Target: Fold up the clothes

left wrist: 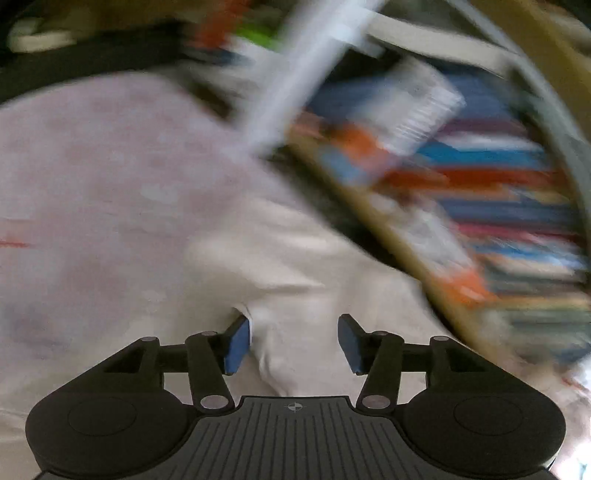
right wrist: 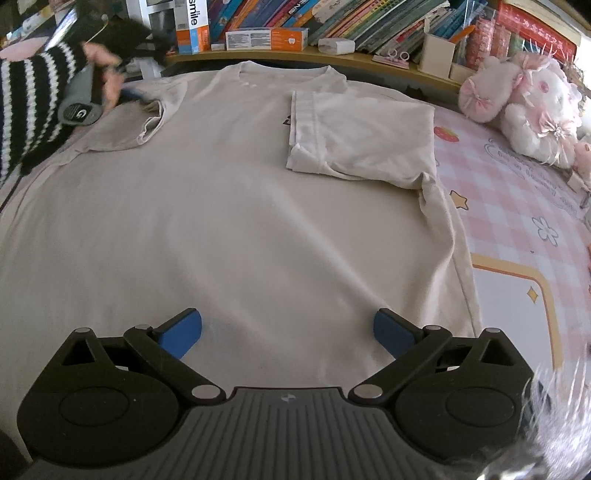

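A: Where's the shirt (right wrist: 229,206)?

B: Spread flat on the pink checked bed sheet (right wrist: 517,206), collar toward the far bookshelf (right wrist: 332,22). The right sleeve (right wrist: 362,136) is already folded in over the chest. The left sleeve (right wrist: 122,125) lies bunched and half turned at the far left.

A: And the claws?

B: The right claw (right wrist: 288,334) hovers over the near hem with its jaws wide apart and nothing in them. The left claw (left wrist: 293,343) is at the left sleeve, jaws apart, a ridge of cloth between them but not pinched. A hand (right wrist: 107,70) in a striped cuff holds it.

A: What could go wrong?

B: That view is smeared, so I judge the left claw is moving fast. If it closes on only the top layer, or on the sheet too, the sleeve could drag crooked. A hard tug may also shift the folded right sleeve.
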### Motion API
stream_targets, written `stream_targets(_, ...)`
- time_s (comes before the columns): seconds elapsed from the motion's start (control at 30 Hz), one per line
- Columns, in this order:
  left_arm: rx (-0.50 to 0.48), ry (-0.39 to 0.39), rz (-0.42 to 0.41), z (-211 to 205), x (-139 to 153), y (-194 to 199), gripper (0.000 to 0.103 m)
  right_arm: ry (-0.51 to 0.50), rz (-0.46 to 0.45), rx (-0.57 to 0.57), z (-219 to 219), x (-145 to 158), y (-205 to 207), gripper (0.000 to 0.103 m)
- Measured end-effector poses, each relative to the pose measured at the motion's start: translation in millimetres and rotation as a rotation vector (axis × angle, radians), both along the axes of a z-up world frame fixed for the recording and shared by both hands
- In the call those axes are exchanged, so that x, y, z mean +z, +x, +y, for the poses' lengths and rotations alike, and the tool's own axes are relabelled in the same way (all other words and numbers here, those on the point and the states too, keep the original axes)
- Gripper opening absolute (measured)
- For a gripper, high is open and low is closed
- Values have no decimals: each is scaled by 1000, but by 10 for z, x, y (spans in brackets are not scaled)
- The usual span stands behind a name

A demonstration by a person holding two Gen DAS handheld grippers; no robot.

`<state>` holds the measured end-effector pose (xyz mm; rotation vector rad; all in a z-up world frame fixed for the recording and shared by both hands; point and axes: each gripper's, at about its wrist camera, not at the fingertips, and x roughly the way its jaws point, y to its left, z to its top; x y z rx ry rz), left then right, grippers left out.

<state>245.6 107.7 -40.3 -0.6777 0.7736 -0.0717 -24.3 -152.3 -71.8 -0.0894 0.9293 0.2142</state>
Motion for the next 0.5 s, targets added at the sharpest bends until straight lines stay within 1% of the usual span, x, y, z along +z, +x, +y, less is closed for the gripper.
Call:
stream_targets(0.03, -117, -37, -42, -122, 49, 22, 53, 0, 0, -2, 2, -1, 4, 102)
stream_targets(0.07, -224, -53, -86, -239, 120, -5, 54, -7, 1, 0, 8, -2, 12, 102)
stream_targets(0.13, -317, -44, -162, -331, 211, -121, 58, -7, 1, 0, 11, -2, 17, 103)
stream_targets(0.17, -315, -25, -168, -306, 224, -170, 63, -6, 1, 0, 10, 0, 17, 103)
stream_targets(0.23, -296, 18, -167, -234, 239, -263, 64, -4, 0, 1, 3, 2, 12, 103)
stream_targets(0.33, -200, 88, -98, -47, 179, -381, 63, -2, -4, -1, -5, -1, 4, 103)
stream_targets(0.37, -186, 113, -86, -1, 172, -437, 63, -2, -5, -2, -5, -2, 4, 103)
stream_targets(0.47, -191, 219, -75, 17, 172, -621, 62, -1, -3, -6, -8, 0, 8, 103)
stream_targets(0.5, -209, 234, -70, 28, 155, -705, 62, -1, -3, -8, -6, 2, 9, 103)
